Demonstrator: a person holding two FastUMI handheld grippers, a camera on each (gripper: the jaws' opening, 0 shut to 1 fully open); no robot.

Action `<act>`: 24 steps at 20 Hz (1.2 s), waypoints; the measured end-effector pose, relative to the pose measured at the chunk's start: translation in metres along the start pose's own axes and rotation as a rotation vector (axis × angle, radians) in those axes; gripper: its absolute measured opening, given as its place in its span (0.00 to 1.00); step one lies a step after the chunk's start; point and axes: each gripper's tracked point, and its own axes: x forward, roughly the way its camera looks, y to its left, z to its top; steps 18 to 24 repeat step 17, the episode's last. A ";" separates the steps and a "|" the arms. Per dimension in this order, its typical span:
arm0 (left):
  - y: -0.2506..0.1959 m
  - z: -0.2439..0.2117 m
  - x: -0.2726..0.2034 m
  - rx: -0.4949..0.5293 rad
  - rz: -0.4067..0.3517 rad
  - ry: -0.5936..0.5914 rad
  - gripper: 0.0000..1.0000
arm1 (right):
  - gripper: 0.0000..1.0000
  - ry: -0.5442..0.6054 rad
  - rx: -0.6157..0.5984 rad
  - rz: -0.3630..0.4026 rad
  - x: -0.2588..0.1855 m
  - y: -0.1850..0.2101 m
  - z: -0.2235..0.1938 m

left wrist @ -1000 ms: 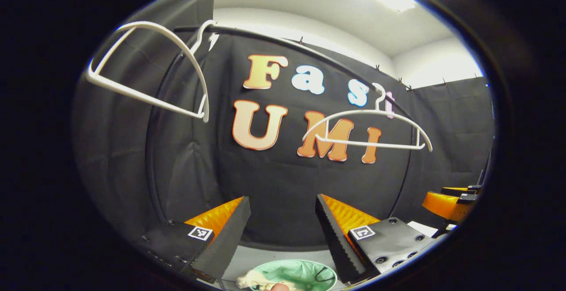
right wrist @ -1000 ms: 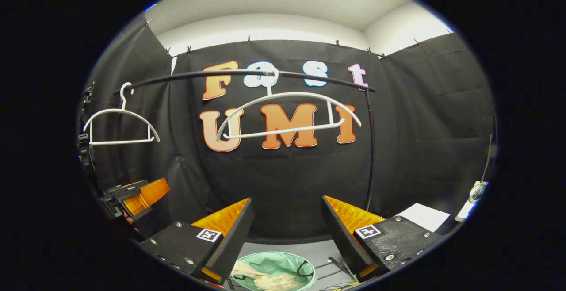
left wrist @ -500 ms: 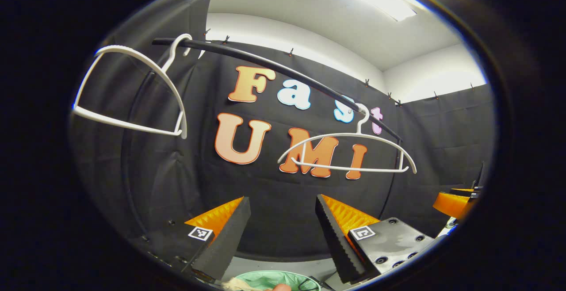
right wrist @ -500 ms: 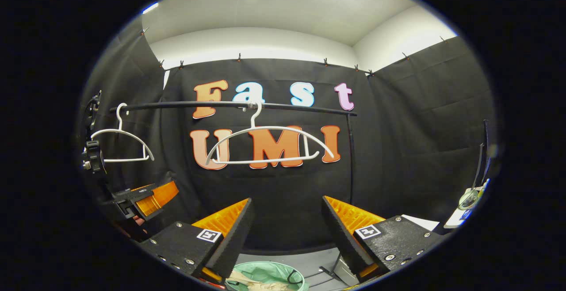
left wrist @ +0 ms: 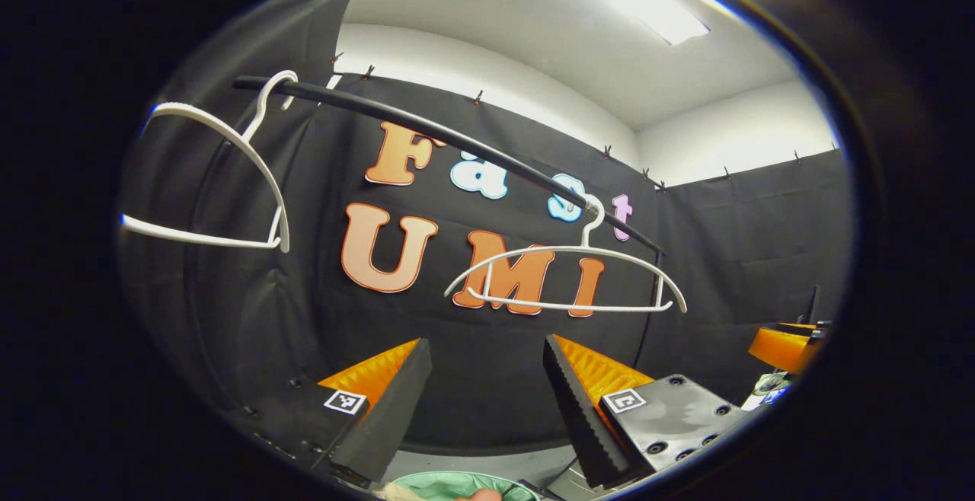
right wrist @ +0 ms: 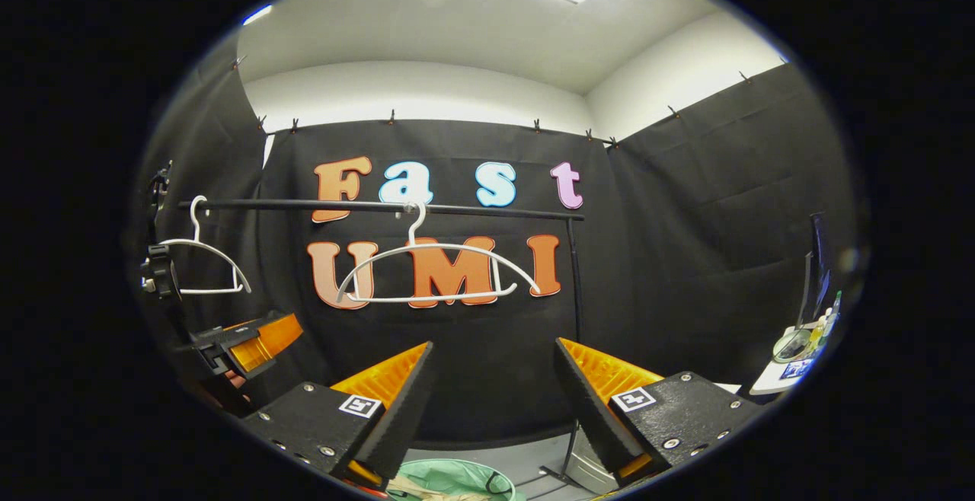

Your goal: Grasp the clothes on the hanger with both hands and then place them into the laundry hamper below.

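Two bare white hangers hang from a black rail (left wrist: 457, 139): one hanger (left wrist: 221, 173) at the upper left, the other hanger (left wrist: 567, 276) right of centre. The right gripper view has the same rail (right wrist: 381, 206) with a hanger (right wrist: 438, 272) in the middle and another hanger (right wrist: 202, 261) at the left. A pale green hamper (left wrist: 449, 488) lies at the bottom edge between my fingers, with cream clothes (left wrist: 396, 491) in it; the hamper (right wrist: 449, 482) also holds cream cloth (right wrist: 415, 488). My left gripper (left wrist: 487, 406) is open and empty. My right gripper (right wrist: 495, 410) is open and empty. The left gripper (right wrist: 251, 341) appears at the left of the right gripper view.
The rail stand's black upright pole (right wrist: 573, 333) runs down to the grey floor (right wrist: 525, 451). A small white table (right wrist: 788, 368) with bottles stands at the far right. The right gripper (left wrist: 784, 345) appears at the right edge of the left gripper view.
Both views have tilted upward and drawn back: the hangers and rail have slid lower and grown smaller, and less of the hamper with the clothes stays in sight. Both grippers stayed open.
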 end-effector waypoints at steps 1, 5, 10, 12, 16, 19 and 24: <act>-0.004 -0.001 -0.001 0.007 -0.008 0.002 0.97 | 0.94 -0.006 -0.004 -0.001 -0.001 -0.001 0.001; -0.019 -0.005 -0.007 0.014 -0.032 0.008 0.97 | 0.94 -0.020 -0.008 0.011 -0.004 0.001 0.006; -0.035 -0.005 -0.009 -0.008 -0.056 0.005 0.97 | 0.94 -0.017 0.000 0.008 -0.002 -0.003 0.004; -0.033 -0.004 -0.008 0.004 -0.054 0.002 0.97 | 0.94 -0.010 0.004 0.008 -0.001 -0.005 0.002; -0.027 -0.007 -0.009 0.017 -0.039 0.005 0.97 | 0.94 -0.002 0.002 -0.002 -0.003 -0.008 0.002; -0.025 -0.008 -0.009 0.014 -0.038 0.005 0.97 | 0.94 -0.002 0.002 -0.004 -0.003 -0.008 0.002; -0.025 -0.008 -0.009 0.014 -0.038 0.005 0.97 | 0.94 -0.002 0.002 -0.004 -0.003 -0.008 0.002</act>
